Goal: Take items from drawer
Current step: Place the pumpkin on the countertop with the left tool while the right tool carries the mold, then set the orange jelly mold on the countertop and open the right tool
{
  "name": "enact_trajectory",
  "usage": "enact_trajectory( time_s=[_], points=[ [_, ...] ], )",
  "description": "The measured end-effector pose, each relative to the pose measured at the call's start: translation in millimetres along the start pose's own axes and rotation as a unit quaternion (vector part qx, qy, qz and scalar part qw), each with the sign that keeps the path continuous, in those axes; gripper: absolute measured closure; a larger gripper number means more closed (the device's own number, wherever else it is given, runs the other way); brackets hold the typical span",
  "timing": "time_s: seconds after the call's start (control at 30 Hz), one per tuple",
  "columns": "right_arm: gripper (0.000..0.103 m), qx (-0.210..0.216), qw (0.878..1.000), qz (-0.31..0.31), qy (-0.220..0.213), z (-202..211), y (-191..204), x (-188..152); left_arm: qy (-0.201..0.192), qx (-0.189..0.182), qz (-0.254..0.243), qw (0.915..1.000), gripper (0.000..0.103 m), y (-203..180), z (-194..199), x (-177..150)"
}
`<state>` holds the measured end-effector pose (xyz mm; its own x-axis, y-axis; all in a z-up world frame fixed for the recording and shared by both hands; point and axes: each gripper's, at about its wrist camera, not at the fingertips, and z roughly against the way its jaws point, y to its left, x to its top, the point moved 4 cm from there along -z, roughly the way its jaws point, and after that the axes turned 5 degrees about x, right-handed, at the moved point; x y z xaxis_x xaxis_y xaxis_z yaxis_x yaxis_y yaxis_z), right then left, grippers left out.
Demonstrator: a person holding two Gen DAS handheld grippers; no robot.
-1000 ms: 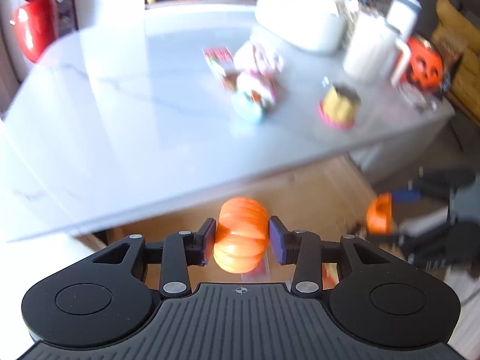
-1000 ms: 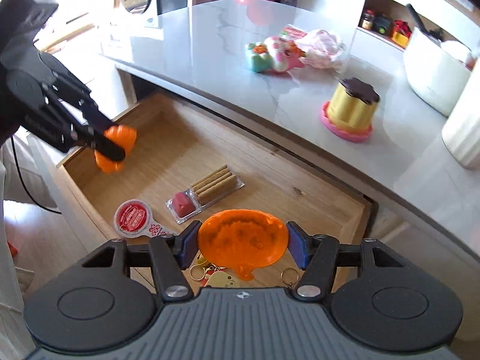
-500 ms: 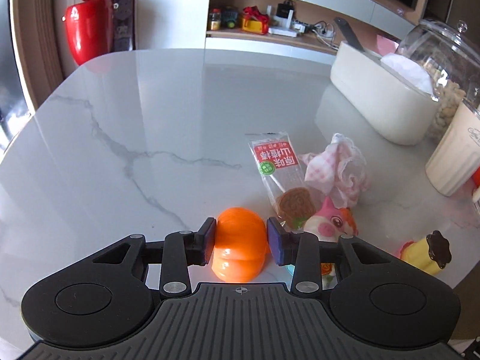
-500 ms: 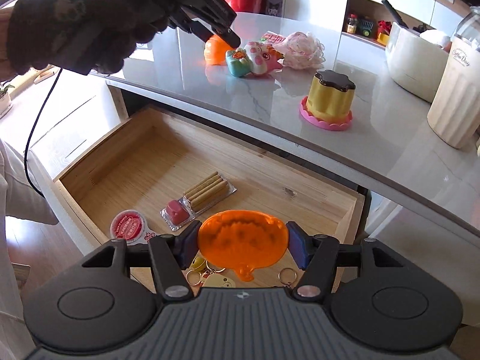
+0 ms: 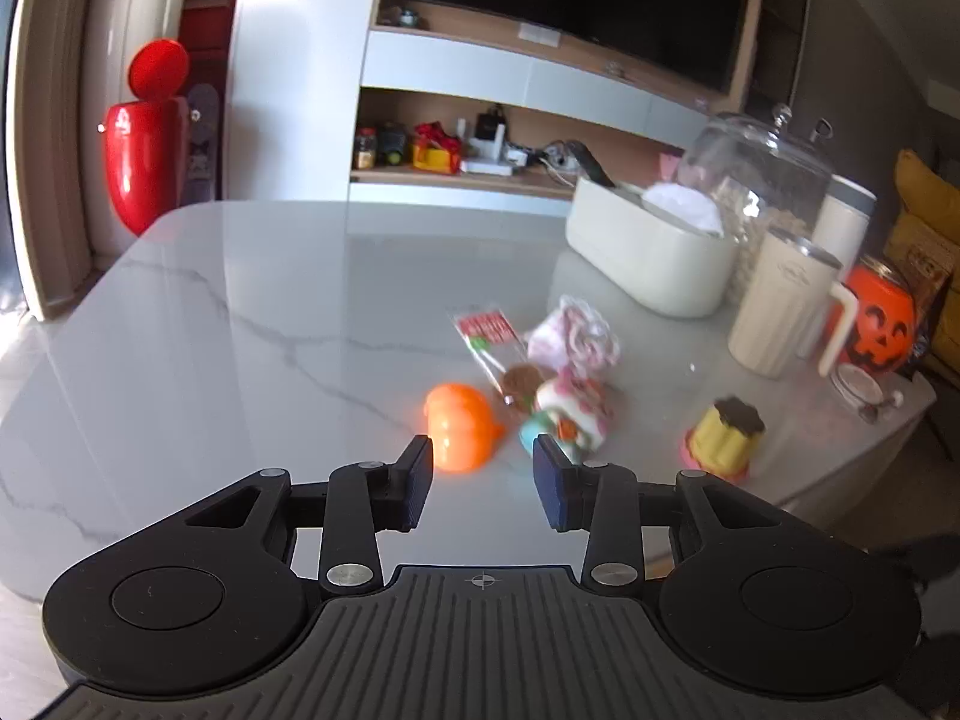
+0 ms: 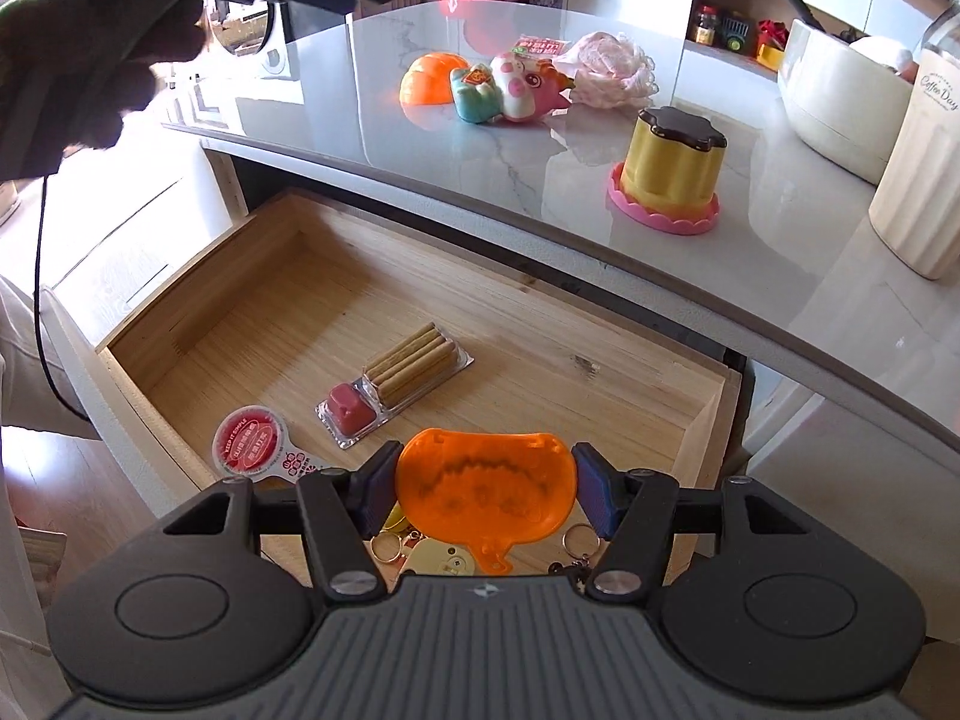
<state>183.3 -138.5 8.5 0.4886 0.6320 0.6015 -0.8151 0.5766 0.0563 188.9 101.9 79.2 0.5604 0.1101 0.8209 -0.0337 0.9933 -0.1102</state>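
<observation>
An orange pumpkin [image 5: 459, 435] is set on the marble counter [image 5: 252, 324], just left of a pig toy [image 5: 570, 411] and apart from the left gripper [image 5: 482, 480], whose jaws are spread with nothing between them. That item is judged delivered.

An orange lid [image 6: 485, 495] is clamped flat between the fingers of the right gripper [image 6: 485, 495], which is held above the near right part of the open drawer [image 6: 240, 276]. This piece is judged to be mid-transfer to the counter.

Left in the drawer are a biscuit pack [image 6: 399, 381] at mid floor, a red-lidded cup [image 6: 251, 444] to the near left, and key rings [image 6: 420, 552] partly hidden under the right gripper.

Further along the counter are a yellow pudding toy [image 6: 669, 171], a pink cloth [image 6: 609, 69] and a snack packet [image 5: 489, 330].

The next move is judged to call for the lid to be lifted over the counter edge and set on bare marble near the pumpkin, while the freed left gripper is brought down for the biscuit pack or cup.
</observation>
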Motion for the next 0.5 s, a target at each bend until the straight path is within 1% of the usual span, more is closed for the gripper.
enact_trajectory(
  time_s=[0.1, 0.2, 0.27, 0.33, 0.37, 0.43, 0.5],
  points=[
    [0.042, -0.005, 1.000, -0.019, -0.008, 5, -6, 9, 0.054, -0.036, -0.021, 0.9977, 0.063, -2, -6, -37],
    [0.042, -0.019, 0.998, -0.038, -0.045, 25, -16, 32, 0.084, -0.047, -0.018, 0.9952, 0.063, 3, -17, -64],
    [0.042, -0.035, 0.996, -0.034, -0.078, 42, -21, 60, 0.106, -0.053, -0.003, 0.9930, 0.063, 7, -24, -72],
    [0.042, -0.056, 0.994, -0.015, -0.098, 51, -23, 88, 0.127, -0.057, 0.012, 0.9902, 0.063, 11, -29, -78],
    [0.042, -0.065, 0.992, -0.005, -0.104, 52, -23, 102, 0.137, -0.052, 0.012, 0.9892, 0.063, 13, -30, -80],
    [0.042, -0.075, 0.992, 0.005, -0.104, 46, -27, 125, 0.146, -0.042, 0.000, 0.9884, 0.063, 14, -30, -86],
    [0.042, -0.085, 0.992, 0.007, -0.095, 29, -33, 145, 0.153, -0.042, -0.008, 0.9873, 0.063, 13, -29, -90]
  ],
)
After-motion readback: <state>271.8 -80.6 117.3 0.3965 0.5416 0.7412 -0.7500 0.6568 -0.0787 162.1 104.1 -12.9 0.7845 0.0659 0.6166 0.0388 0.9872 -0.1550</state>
